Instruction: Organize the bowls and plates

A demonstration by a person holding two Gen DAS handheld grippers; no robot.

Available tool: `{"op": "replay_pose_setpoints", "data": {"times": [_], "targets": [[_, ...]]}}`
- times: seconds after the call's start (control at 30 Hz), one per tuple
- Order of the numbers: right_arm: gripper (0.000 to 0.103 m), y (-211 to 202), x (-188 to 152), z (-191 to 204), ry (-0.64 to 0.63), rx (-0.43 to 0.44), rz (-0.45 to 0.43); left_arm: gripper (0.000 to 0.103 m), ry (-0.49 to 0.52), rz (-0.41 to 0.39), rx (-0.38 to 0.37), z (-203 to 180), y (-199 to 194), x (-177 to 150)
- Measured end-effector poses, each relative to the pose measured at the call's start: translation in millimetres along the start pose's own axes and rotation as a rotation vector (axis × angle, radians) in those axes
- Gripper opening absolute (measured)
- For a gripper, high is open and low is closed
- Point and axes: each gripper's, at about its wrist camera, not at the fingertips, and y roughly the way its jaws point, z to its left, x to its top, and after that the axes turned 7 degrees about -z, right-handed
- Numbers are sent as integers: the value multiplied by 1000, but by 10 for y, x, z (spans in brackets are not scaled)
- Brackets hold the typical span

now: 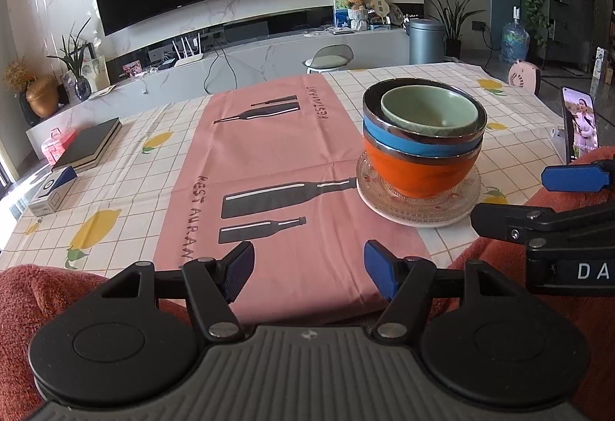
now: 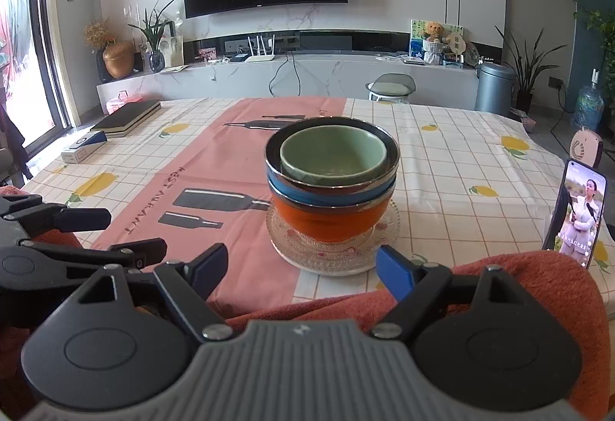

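Stack: the green bowl [image 2: 333, 156] is nesting inside the blue bowl [image 2: 330, 190], which is sitting in the orange bowl [image 2: 330, 223], all standing upright on the glass plate [image 2: 333, 255] at the pink runner's [image 1: 276, 159] edge.
Right gripper [image 2: 303, 269]: its jaws are standing wide apart, holding nothing; the stack is lying straight ahead, near.
Left gripper [image 1: 309, 269]: its jaws are also apart and empty; the stack is lying ahead and off to its right.
Nearer claw: probably the right, though fisheye distortion is making depth uncertain.
Status: everything seems already stacked.
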Motion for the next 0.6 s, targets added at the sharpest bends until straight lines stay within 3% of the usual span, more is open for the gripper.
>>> {"op": "replay_pose_setpoints", "data": {"times": [0.6], "targets": [[83,22,-5,60,-17,2,15,77,3,16,9,27,24,-4]]}}
